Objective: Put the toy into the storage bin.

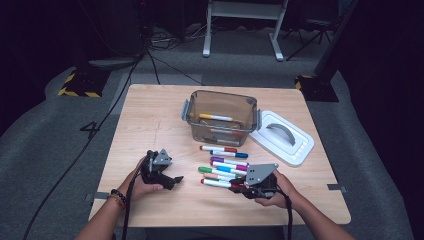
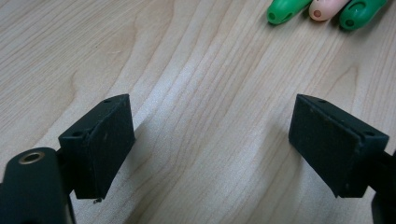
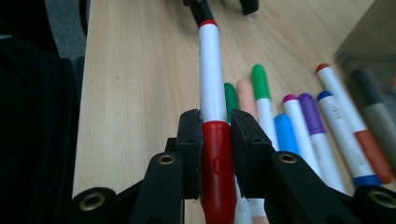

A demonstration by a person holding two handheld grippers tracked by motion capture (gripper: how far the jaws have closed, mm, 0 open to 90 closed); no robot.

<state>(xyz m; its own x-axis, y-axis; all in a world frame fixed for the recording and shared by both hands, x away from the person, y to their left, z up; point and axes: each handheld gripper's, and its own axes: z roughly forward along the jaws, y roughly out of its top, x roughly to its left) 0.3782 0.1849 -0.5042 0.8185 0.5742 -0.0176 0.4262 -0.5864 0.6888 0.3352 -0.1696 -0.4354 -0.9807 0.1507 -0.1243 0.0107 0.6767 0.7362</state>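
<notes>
Markers [image 1: 223, 167] are lying in a loose row on the table [image 1: 150, 120] in the high view, between the two grippers and in front of the bin [image 1: 220, 117]. We are seeing one yellow-capped marker [image 1: 215, 117] lying inside the bin, and the white lid [image 1: 282, 137] is resting just beside the bin, on its right. The left gripper [image 1: 172, 181] is sitting near the front edge, with its jaws spread and nothing between them. The right gripper [image 1: 239, 188] is staying at the near end of the row, and the red marker [image 1: 217, 183] is reaching out from it to the left.

In the left gripper view, we are looking at two pads [image 2: 100, 142] standing wide apart over bare wood. Three cap ends, green [image 2: 282, 10], pink [image 2: 327, 8] and green again, are showing at the top edge, well apart from the pads.

In the right gripper view, the fingers [image 3: 191, 149] are pinching the red marker [image 3: 212, 93] at its red cap, one pad on each side. The white body is pointing away from the camera. The other markers are lying to the right of it on the table.
</notes>
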